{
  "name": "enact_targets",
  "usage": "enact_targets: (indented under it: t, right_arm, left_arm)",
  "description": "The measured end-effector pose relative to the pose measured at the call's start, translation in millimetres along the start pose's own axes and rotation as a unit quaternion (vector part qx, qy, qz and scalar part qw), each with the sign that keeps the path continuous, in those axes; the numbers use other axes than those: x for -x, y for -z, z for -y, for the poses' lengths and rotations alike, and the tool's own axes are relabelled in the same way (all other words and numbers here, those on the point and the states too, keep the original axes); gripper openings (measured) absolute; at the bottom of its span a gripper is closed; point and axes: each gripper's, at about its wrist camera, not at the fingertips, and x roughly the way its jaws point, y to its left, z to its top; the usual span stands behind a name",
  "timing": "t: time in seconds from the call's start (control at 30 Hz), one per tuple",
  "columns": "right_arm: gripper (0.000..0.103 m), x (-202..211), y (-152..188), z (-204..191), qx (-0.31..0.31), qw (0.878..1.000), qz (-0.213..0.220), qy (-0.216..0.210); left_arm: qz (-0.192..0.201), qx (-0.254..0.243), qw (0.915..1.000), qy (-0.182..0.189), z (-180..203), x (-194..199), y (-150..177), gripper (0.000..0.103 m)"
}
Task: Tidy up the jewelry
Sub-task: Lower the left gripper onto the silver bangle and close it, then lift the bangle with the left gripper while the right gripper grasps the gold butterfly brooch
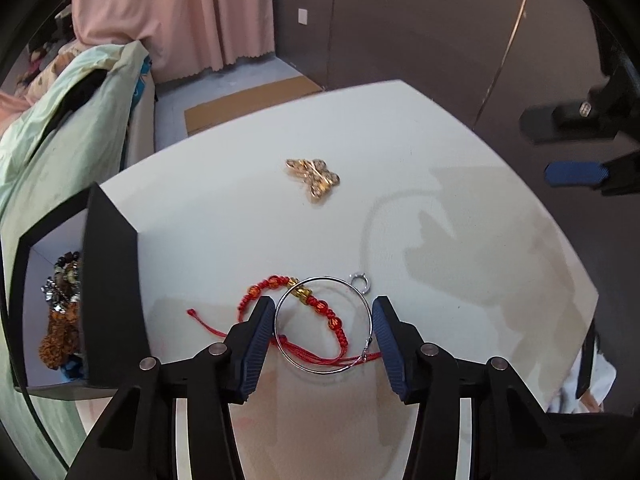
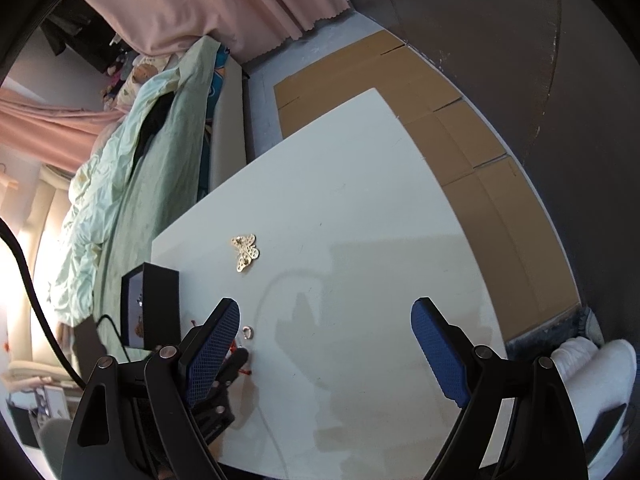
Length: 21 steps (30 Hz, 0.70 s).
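My left gripper reaches down to the white table. Its blue pads touch both sides of a large silver hoop that lies flat there. A red braided bracelet with orange and gold beads runs under the hoop. A small silver ring sits just beyond it. Farther out lies a gold butterfly brooch. At the left stands an open black box holding beaded jewelry. My right gripper hangs open over bare table with nothing in it.
A bed with a pale green quilt runs along the table's left side. Flattened cardboard covers the floor beyond the table's far and right edges. Pink curtains and a dark wall stand behind. A person's white slipper shows at lower right.
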Motion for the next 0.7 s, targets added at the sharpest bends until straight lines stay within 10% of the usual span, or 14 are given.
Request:
enact_targets:
  t: [0.4,0.7]
  right_arm:
    - [0.087,-21,-1,-43,0.048,0.999,0.018,0.006]
    - [0.060,-62,-13,-67,0.067,0.998,-0.008,0.011]
  left_arm:
    - [0.062,0.070,0.9956,-0.002,-44,49,-13,0.052]
    - [0.087,0.122,0.9887,-0.012,-89,68,-21,0.052]
